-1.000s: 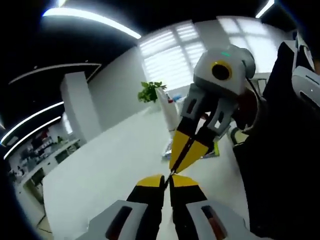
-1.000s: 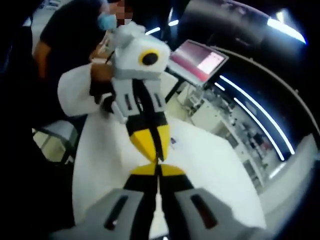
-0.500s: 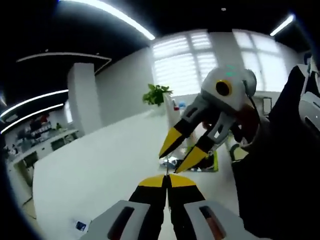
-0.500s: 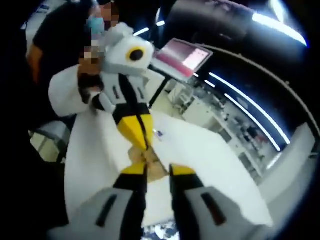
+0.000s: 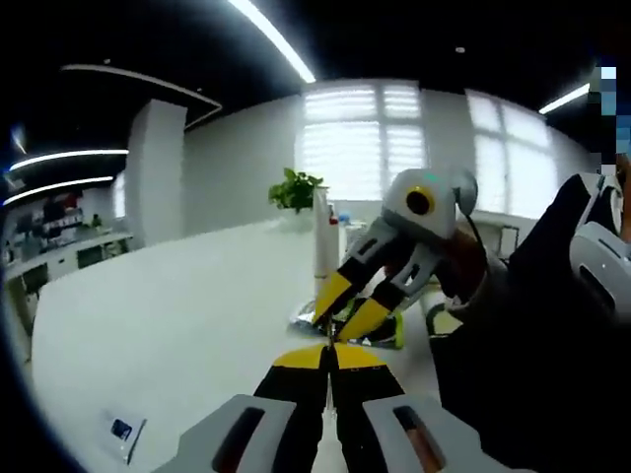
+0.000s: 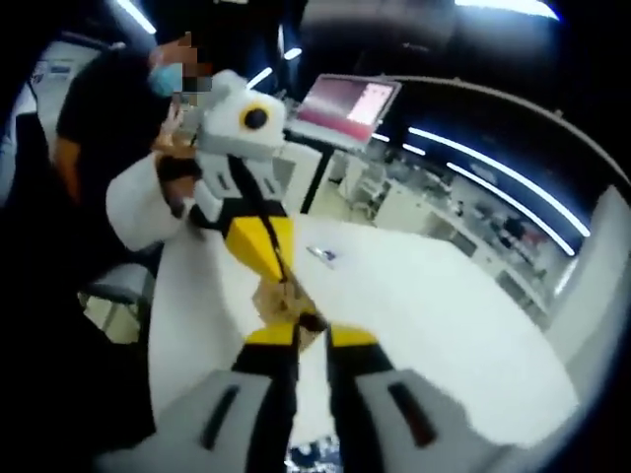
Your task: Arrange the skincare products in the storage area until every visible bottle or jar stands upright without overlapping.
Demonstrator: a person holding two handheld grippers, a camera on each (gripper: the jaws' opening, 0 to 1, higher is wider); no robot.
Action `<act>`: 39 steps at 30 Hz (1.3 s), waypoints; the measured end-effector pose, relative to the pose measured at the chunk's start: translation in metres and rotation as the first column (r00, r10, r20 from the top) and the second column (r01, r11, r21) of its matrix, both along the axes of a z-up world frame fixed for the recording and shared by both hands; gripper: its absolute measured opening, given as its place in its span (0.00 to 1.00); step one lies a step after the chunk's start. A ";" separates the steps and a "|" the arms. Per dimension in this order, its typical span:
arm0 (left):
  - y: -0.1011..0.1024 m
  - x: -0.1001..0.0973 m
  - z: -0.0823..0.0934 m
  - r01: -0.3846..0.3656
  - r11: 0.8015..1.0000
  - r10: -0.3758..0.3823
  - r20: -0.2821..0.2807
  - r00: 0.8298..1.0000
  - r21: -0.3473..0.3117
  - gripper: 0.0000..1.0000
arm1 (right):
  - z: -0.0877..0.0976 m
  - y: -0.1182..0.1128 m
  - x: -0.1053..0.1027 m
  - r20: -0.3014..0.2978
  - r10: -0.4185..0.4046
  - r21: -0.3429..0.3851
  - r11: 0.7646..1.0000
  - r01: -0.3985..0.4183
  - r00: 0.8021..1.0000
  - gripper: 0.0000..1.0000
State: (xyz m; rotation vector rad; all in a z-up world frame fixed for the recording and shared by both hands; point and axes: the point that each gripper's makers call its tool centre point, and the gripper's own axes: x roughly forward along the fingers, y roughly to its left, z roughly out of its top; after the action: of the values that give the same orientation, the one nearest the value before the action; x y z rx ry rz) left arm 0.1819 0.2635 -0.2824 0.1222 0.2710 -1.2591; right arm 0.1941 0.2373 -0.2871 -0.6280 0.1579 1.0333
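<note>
Skincare bottle [image 5: 324, 232], tall and white, stands upright on the white table [image 5: 187, 296] at 12 o'clock from the left gripper [image 5: 331, 357], whose jaws are together. Right gripper [image 6: 313, 335] jaws stand apart, nothing between them.

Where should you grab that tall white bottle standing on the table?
Probably around its middle, coming in level from the side: the tall white bottle stands upright and slim on the table, so jaws can close across it.
</note>
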 end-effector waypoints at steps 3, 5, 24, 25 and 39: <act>-0.005 0.000 -0.005 0.007 1.000 -0.006 -0.016 1.000 0.010 0.00 | -0.005 -0.006 0.002 -0.058 -0.028 0.034 0.999 0.030 0.998 0.01; -0.009 0.000 -0.010 0.008 1.000 -0.007 -0.021 1.000 0.030 0.00 | -0.010 -0.009 -0.001 -0.062 -0.018 0.004 1.000 0.019 0.998 0.00; -0.033 -0.019 -0.024 0.093 0.990 -0.085 -0.072 0.994 0.108 0.00 | -0.017 -0.033 -0.035 -0.320 -0.046 0.088 0.993 0.079 0.946 0.00; -0.033 -0.020 -0.026 0.099 0.989 -0.090 -0.081 0.993 0.113 0.00 | -0.018 -0.034 -0.034 -0.342 -0.050 0.099 0.991 0.089 0.939 0.00; -0.048 -0.012 -0.039 0.086 0.987 -0.070 -0.119 0.990 0.133 0.02 | -0.032 -0.047 -0.023 -0.383 -0.105 0.082 0.986 0.146 0.918 0.00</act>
State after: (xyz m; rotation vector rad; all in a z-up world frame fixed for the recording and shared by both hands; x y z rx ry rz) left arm 0.1702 0.2160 -0.3215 0.1811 0.4559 -1.3270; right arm 0.1714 0.1903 -0.3194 -0.3084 0.4718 1.0222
